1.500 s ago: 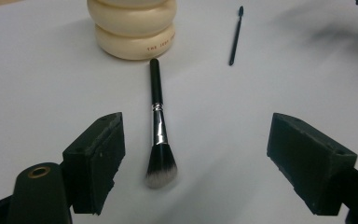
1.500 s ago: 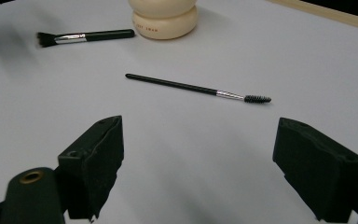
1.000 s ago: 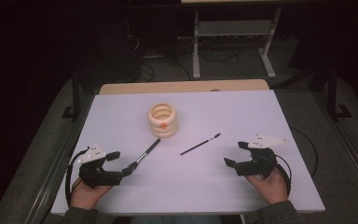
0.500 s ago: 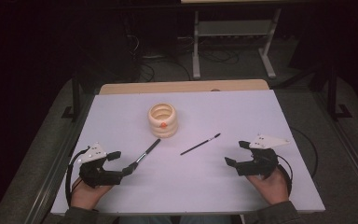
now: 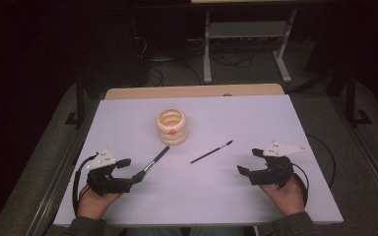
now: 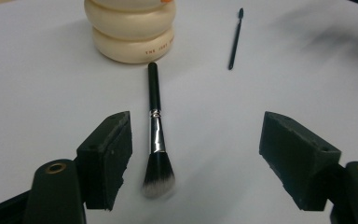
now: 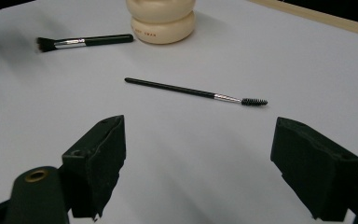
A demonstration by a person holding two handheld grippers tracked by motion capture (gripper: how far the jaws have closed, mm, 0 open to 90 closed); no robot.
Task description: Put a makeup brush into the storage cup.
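Two brushes lay on the white table [image 5: 256, 196] near a cream holder [image 5: 172, 126] made of stacked rings, standing toward the far middle; what it held could not be made out. The makeup brush [image 6: 155, 135] lay between the left gripper's [image 6: 193, 154] jaws, bristles nearest that gripper and handle tip just short of the holder. Those jaws stood wide and had just been closing a little, touching nothing. The thin spoolie brush [image 7: 196, 92] lay well apart to the right, ahead of the right gripper [image 7: 198, 163], whose jaws also gaped, holding nothing. A wooden strip [image 5: 192, 91] ran along the table's far edge; beyond it were dark floor, cables and a metal stand [image 5: 246, 34]. Bare tabletop stretched between both grippers and along the near edge.
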